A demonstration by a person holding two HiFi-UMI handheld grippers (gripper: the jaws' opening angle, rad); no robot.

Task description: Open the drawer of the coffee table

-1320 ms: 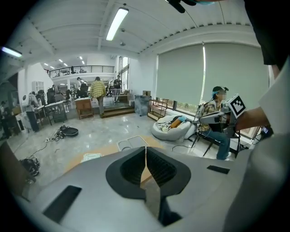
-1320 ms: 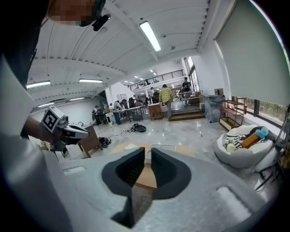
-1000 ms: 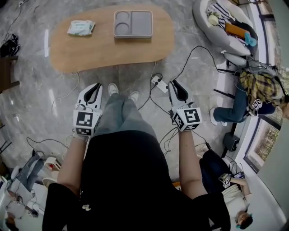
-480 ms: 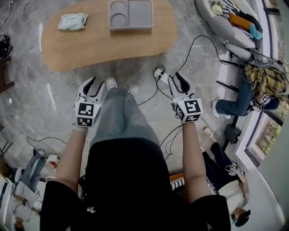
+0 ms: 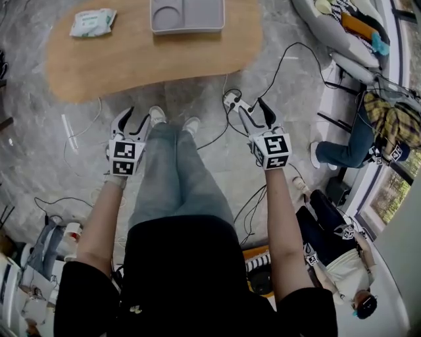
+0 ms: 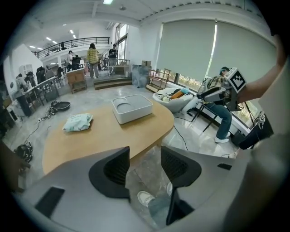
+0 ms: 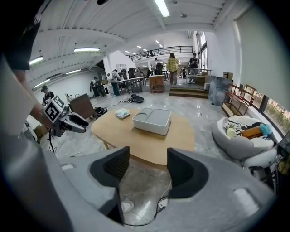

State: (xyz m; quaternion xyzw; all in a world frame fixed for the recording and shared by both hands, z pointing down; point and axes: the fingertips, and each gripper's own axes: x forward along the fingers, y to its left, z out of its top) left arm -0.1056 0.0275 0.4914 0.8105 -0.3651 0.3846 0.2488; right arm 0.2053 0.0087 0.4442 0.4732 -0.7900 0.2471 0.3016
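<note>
The coffee table [image 5: 151,56] has an oval wooden top and fills the upper part of the head view; no drawer front shows in any view. A grey tray [image 5: 187,14] and a packet of wipes [image 5: 92,22] lie on it. My left gripper [image 5: 136,118] hangs left of my legs and my right gripper [image 5: 253,110] right of them. Both are short of the table's near edge. Both sets of jaws are opening with nothing between them. Past the left gripper [image 6: 145,156] I see the table [image 6: 90,140], and past the right gripper [image 7: 148,158] the table [image 7: 149,136].
A power strip [image 5: 231,102] and cables lie on the marble floor near the right gripper. My legs and shoes [image 5: 174,151] stand between the grippers. A beanbag seat [image 5: 342,33] and seated people [image 5: 358,141] are at the right.
Both grippers' jaws have gone from shut to parted. The table has slid toward the top of the head view, and the grippers sit nearer its edge.
</note>
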